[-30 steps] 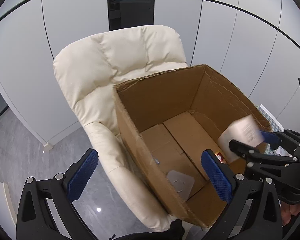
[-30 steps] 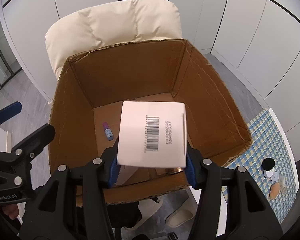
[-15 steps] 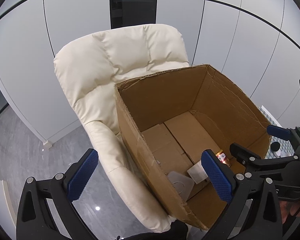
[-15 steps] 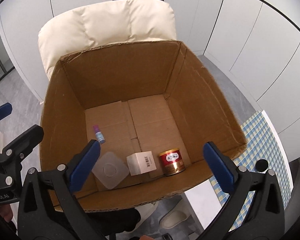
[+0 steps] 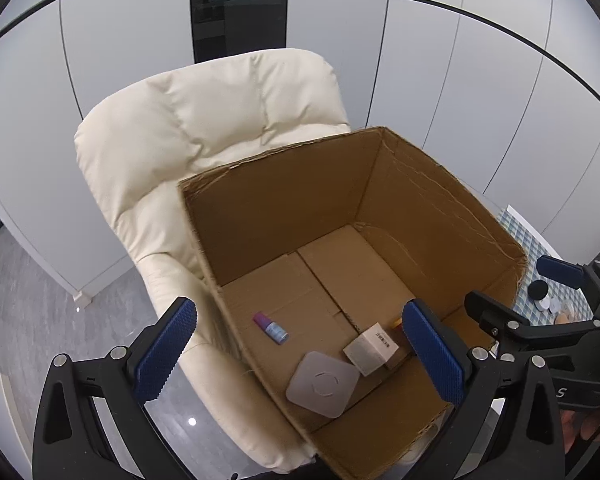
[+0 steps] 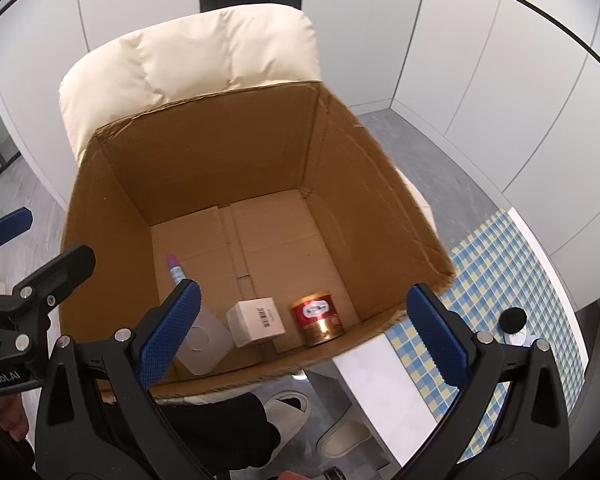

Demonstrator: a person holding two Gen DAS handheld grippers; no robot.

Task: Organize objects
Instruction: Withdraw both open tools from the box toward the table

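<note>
Fingers of right gripper [image 6: 304, 330] and left gripper [image 5: 300, 354] stand wide, empty, above cardboard box [image 6: 204, 160]; white carton [image 6: 256, 320] apparently rests inside.

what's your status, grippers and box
Left gripper and right gripper open, empty. White carton lies in the cardboard box beside the red can. Nothing in the way.

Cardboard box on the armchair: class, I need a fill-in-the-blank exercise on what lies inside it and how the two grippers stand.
1. The cardboard box rests on a cream ____.
2. Between the flat grey square lid and the red tin lies a small white ____ with a barcode.
3. The small bottle has a ____ cap.
4. The right gripper is ____, with nothing between its fingers.

Missing words: armchair; box; purple; open
</note>
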